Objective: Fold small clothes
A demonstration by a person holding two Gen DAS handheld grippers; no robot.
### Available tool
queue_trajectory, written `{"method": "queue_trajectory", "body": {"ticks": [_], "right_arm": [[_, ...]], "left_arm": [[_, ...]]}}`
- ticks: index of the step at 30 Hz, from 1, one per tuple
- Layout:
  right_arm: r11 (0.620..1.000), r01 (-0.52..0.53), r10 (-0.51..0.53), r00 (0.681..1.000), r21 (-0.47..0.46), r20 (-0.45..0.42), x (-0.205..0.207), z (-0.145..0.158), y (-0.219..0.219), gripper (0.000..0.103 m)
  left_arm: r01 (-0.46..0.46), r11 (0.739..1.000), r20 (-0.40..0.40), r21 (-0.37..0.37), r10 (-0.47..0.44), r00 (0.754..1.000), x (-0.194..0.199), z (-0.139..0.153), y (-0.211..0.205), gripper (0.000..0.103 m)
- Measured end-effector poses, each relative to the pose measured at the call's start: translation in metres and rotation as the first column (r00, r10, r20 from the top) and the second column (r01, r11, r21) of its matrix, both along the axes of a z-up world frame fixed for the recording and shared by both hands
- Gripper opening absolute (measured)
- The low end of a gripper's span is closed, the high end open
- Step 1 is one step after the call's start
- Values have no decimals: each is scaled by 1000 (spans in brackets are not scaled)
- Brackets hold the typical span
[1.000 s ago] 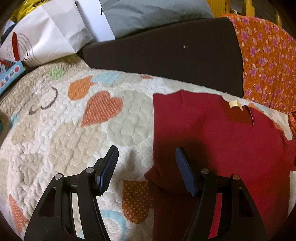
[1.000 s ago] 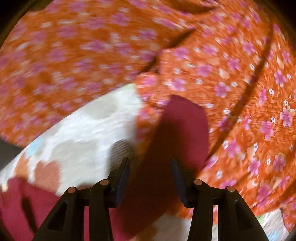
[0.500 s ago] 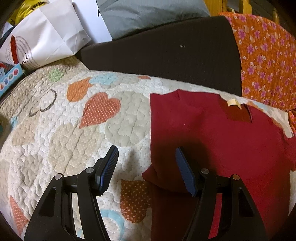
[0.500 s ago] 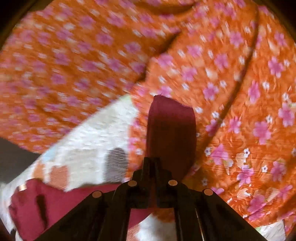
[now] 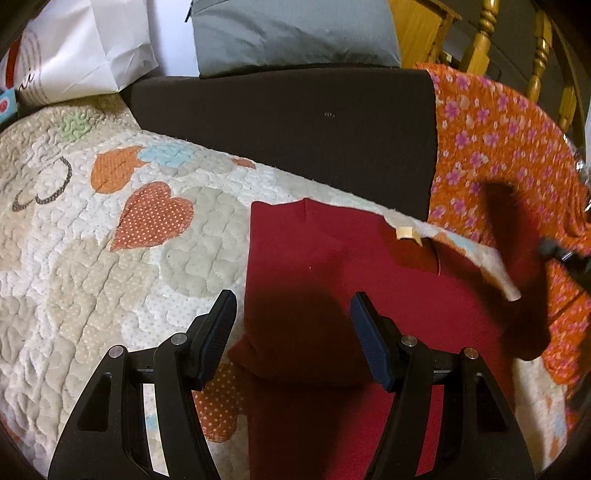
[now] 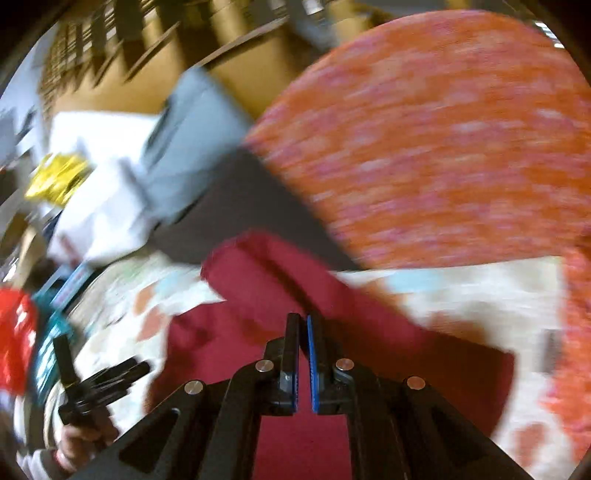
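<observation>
A dark red small garment lies on a quilt with hearts, its beige neck label showing. My left gripper hovers open over the garment's folded left edge, touching nothing. In the right wrist view my right gripper is shut on the garment's sleeve, which is lifted and stretches away up and to the left. The left wrist view shows that raised sleeve at the far right. The right view is blurred by motion. A hand holds the left gripper at its lower left.
An orange flowered cloth lies to the right of the garment. Behind the quilt stands a dark cushion back with a grey pillow, a white paper bag and a wooden chair.
My right gripper shut on the red sleeve, then lifted it and swung it over toward the garment's body. The left gripper stayed open and tilted only slightly.
</observation>
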State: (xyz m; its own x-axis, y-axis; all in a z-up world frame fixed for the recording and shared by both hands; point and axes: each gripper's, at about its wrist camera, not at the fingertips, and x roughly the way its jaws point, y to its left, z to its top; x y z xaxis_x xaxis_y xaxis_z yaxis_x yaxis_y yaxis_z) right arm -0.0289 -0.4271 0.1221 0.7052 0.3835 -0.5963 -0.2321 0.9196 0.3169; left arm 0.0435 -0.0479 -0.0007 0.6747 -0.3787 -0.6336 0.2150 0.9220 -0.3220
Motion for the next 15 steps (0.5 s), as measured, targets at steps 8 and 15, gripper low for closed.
{"method": "queue_trajectory", "body": {"ticks": [8, 15], "right_arm": [[979, -202, 193, 953, -14, -235, 32, -112, 113, 5], [986, -166, 166, 971, 18, -173, -3, -81, 71, 31]], "left_arm": [[5, 996, -48, -89, -10, 999, 6, -4, 7, 64], [64, 991, -22, -114, -67, 998, 1, 4, -7, 80]]}}
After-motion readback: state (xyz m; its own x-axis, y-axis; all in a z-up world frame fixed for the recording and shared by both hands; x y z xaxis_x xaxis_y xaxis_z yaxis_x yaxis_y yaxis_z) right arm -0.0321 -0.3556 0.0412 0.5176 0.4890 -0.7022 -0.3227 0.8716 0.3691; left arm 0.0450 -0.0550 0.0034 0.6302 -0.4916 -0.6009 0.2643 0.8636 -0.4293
